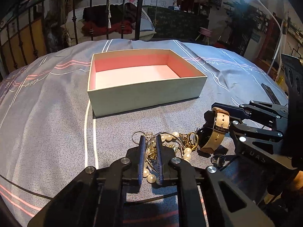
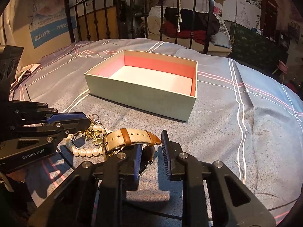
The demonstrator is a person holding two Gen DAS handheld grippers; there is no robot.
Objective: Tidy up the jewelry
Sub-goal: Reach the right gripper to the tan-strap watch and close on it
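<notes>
the left wrist view sits low and close over the bed (image 1: 47, 113), facing its far edge and the railing (image 1: 75, 15). the right wrist view looks the same way from further right. both share the open box (image 1: 144, 92) mid-bed, the jewelry pile (image 1: 170, 141) and the other hand-held gripper.
</notes>
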